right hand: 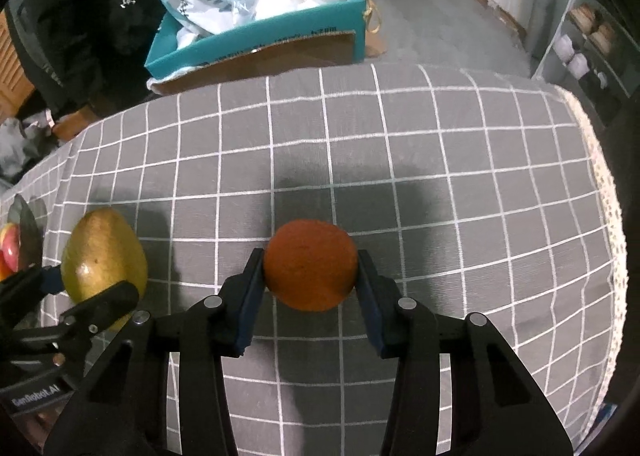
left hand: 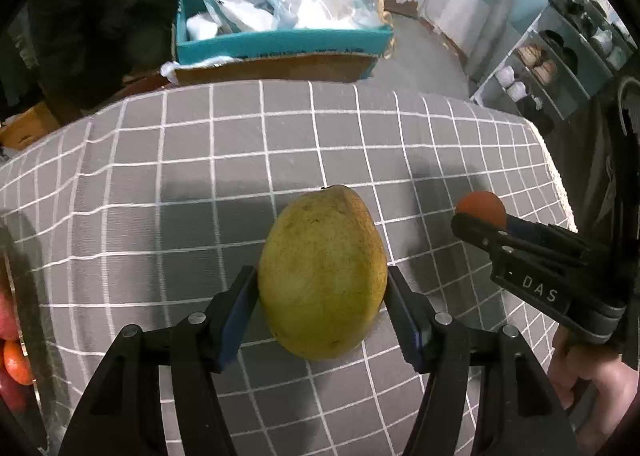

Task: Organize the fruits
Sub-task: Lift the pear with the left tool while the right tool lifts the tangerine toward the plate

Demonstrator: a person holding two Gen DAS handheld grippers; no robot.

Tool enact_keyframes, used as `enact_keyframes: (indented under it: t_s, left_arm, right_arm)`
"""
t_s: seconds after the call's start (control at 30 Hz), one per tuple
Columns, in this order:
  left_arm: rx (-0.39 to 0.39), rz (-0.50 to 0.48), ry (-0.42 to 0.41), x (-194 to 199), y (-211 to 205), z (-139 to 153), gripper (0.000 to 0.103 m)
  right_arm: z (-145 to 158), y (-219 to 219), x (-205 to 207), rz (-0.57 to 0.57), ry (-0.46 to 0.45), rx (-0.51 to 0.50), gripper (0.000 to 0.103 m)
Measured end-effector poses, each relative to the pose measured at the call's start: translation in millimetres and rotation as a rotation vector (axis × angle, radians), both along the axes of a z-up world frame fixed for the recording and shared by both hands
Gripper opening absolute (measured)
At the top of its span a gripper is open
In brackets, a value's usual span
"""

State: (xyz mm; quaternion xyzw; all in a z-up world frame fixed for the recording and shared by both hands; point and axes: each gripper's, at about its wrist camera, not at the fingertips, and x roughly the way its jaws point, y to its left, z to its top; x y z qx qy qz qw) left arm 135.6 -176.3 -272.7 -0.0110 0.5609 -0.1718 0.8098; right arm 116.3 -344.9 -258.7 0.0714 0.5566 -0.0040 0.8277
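Observation:
My left gripper (left hand: 322, 284) is shut on a yellow-green mango (left hand: 322, 276), held above the grey checked tablecloth (left hand: 200, 160). My right gripper (right hand: 311, 268) is shut on an orange (right hand: 310, 265), also above the cloth. In the left wrist view the right gripper (left hand: 464, 218) with the orange (left hand: 480, 206) is at the right. In the right wrist view the left gripper (right hand: 64, 288) with the mango (right hand: 104, 260) is at the left. At the left edge lie more fruits, an orange one (left hand: 16, 362) and a red apple (right hand: 10, 248).
A teal cardboard box (left hand: 280, 40) with plastic bags stands beyond the table's far edge. A shelf (left hand: 560, 64) with small items is at the far right. The table's right edge has a lace trim (right hand: 604, 192). A clear container rim (left hand: 24, 336) is at the left.

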Motion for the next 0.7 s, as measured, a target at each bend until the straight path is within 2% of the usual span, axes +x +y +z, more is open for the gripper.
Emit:
enact_keyframes:
  t_s: [0.27, 0.7]
  left_arm:
    - [0.005, 0.023, -0.07, -11, 17, 33, 0.065]
    - [0.022, 0.029, -0.18, -33, 37, 84, 0.065]
  right_arm:
    - [30, 11, -8, 0.022, -0.067, -0.053, 0.043]
    - [88, 32, -29, 0.052, -0.188, -0.074, 0.043]
